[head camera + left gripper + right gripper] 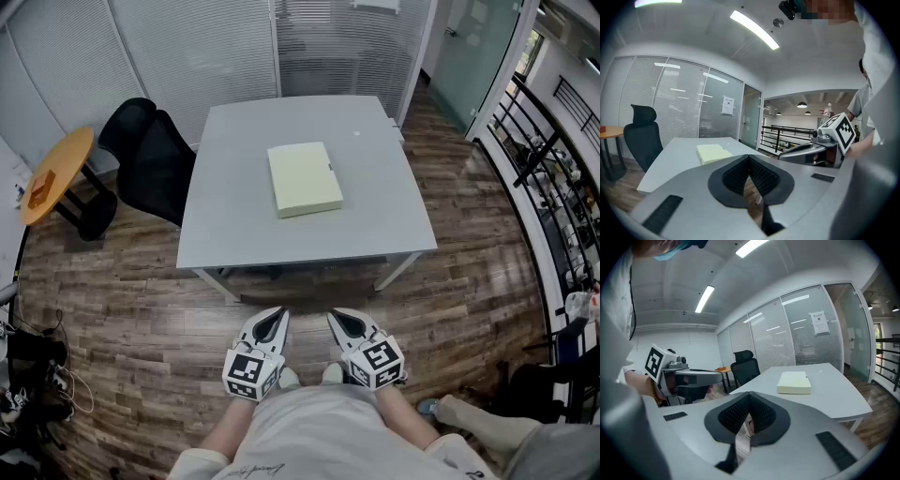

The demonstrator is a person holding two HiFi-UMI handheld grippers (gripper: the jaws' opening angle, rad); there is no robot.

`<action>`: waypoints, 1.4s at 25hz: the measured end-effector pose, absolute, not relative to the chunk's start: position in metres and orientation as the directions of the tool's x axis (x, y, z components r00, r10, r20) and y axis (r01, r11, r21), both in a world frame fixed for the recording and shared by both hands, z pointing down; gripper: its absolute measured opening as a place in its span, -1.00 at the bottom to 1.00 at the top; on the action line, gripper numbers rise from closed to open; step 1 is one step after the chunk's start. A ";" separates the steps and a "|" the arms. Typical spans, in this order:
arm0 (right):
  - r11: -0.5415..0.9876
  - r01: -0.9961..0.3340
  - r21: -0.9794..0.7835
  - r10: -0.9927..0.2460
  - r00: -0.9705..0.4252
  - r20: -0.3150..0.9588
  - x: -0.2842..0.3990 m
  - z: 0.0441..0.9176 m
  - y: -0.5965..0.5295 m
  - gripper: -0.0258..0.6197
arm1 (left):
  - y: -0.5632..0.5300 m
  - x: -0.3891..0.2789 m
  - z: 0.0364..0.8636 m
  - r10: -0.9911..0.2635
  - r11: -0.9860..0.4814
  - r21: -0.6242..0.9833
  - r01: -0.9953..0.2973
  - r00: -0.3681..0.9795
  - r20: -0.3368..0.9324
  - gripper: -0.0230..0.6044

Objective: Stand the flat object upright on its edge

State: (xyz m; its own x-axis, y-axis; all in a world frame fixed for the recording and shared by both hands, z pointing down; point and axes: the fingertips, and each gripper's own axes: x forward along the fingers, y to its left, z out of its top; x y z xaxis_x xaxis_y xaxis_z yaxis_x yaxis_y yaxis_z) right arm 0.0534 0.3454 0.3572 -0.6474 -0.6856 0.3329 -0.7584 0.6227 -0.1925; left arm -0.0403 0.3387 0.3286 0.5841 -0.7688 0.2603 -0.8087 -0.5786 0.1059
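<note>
pale yellow pad [305,178]: flat, middle of table [225,234].
left gripper [275,321], right gripper [339,322]: fingers together, empty, short of the near edge.
advice: open both; tip one long edge up, brace the opposite.

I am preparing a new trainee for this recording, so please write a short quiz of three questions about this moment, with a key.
1. True or false: the pale yellow pad stands upright on its edge.
2. Choose one. The left claw and the right claw are:
A) both clamped on the pad
B) both shut and empty, near the person's body, short of the grey table
C) wide open above the pad
3. In the head view, what furniture stands by the table's left side?

Key:
1. False; it lies flat on the table.
2. B
3. A black office chair.
</note>
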 end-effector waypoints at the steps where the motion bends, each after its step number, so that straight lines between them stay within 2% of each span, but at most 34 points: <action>1: 0.623 -0.758 -0.192 -0.685 -0.648 0.334 0.053 0.358 0.345 -0.84 | 0.338 -0.041 0.328 -0.769 -0.578 0.106 -0.809 0.584 0.259 -0.89; 35: 0.551 -0.812 -0.192 -0.749 -0.583 0.315 0.014 0.350 0.344 -0.84 | 0.337 -0.087 0.329 -0.716 -0.652 0.120 -0.749 0.660 0.228 -0.89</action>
